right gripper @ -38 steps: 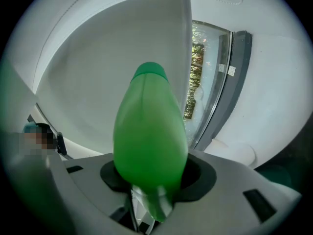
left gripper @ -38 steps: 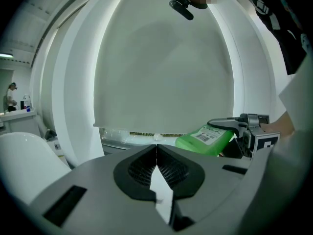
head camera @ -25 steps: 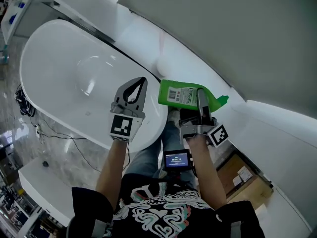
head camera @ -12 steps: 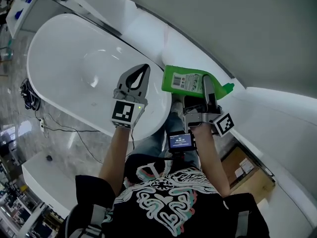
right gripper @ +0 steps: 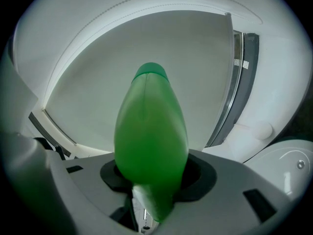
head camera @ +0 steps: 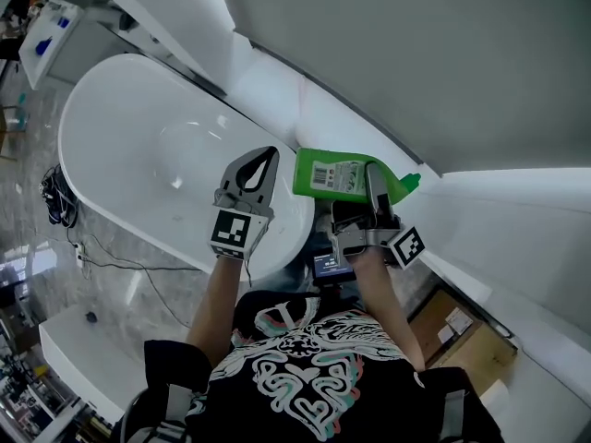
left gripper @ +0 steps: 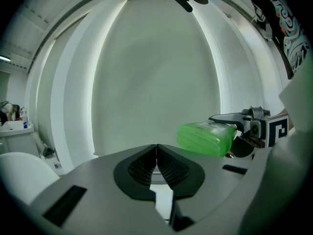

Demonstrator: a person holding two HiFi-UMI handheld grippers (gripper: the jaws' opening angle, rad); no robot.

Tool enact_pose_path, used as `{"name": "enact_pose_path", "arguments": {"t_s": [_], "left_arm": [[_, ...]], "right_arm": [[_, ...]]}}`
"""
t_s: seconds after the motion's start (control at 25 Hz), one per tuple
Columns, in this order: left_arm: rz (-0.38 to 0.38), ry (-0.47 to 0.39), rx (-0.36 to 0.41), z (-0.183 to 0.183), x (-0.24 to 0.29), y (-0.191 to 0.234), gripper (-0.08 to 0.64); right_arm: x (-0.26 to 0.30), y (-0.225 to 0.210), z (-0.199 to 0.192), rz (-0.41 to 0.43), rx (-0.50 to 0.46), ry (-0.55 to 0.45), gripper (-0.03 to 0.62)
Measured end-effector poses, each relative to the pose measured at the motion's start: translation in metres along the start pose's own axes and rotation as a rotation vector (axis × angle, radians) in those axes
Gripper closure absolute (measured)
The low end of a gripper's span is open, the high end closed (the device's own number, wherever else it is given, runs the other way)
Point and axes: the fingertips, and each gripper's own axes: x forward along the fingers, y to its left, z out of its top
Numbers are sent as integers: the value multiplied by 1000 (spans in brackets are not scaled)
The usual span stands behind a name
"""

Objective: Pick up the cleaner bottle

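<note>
A green cleaner bottle with a white label hangs in the air, lying on its side with its cap pointing right. My right gripper is shut on it near the neck. In the right gripper view the bottle fills the space between the jaws, cap end away from me. My left gripper is held beside it to the left, shut and empty, over the rim of the white bathtub. The left gripper view shows the bottle off to the right, with the jaws of my left gripper closed together.
The white bathtub stretches to the upper left. A grey wall rises behind, with a white ledge along it. A cardboard box sits on the floor at the lower right. Cables lie on the floor at the left.
Both grippers have shifted a little in the view, and the bottle has stayed in my right gripper. The left gripper has stayed shut beside it.
</note>
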Motion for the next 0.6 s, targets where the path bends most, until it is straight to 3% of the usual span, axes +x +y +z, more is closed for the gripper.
{"name": "enact_pose_path", "arguments": {"t_s": [0.24,0.6], "left_arm": [[2,-18,9,19,1,4,545],[-2,-31,17,24,-4,0,545]], "right_arm": [[14,21,4,17,-42,10,390],[17,39,1,64,-18,-4,390]]}}
